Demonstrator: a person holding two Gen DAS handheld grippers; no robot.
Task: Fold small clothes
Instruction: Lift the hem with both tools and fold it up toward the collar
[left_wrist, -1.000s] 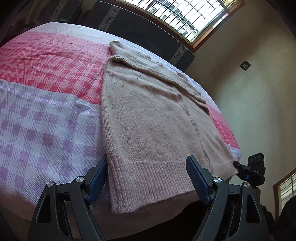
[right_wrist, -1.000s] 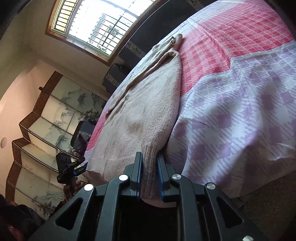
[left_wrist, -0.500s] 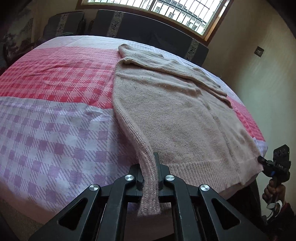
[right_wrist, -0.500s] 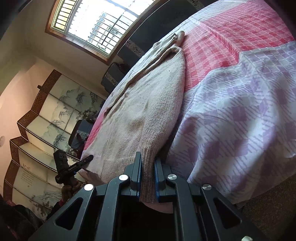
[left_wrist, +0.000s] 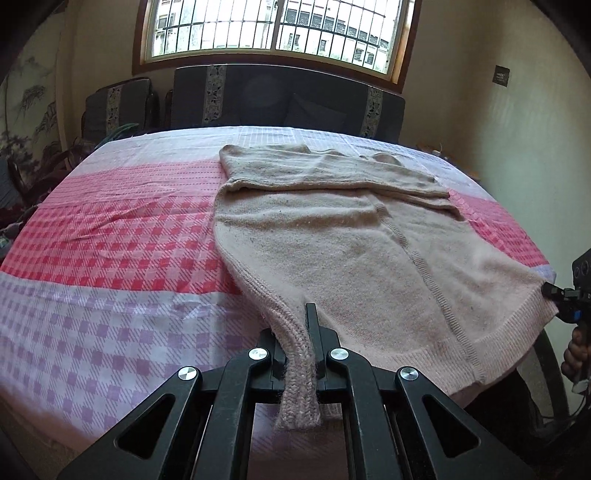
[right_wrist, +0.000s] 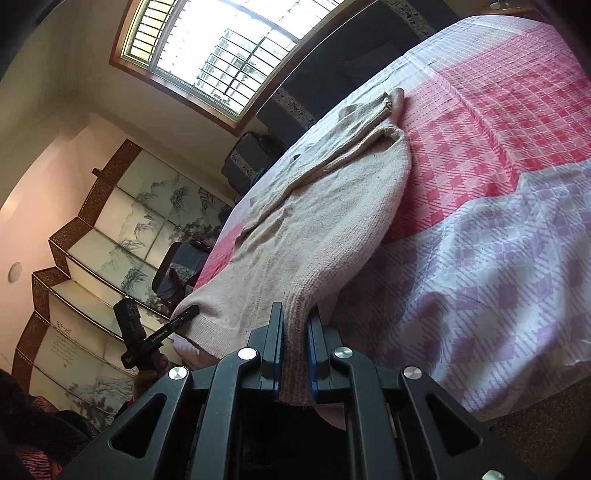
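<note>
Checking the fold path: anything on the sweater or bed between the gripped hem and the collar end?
Nothing visible. Left gripper and right gripper each pinch a hem corner of the sweater. Its top and the checked bedsheet beside it are bare; only its own sleeves lie folded across the far end.

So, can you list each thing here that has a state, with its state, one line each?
sweater: lying flat on the bed, sleeves folded across the top, both hem corners pinched and lifted.
left claw: shut on the sweater's left hem corner.
right claw: shut on the sweater's right hem corner.
bedsheet: spread over the bed, a few wrinkles.
window: barred; I cannot tell if it is open.
</note>
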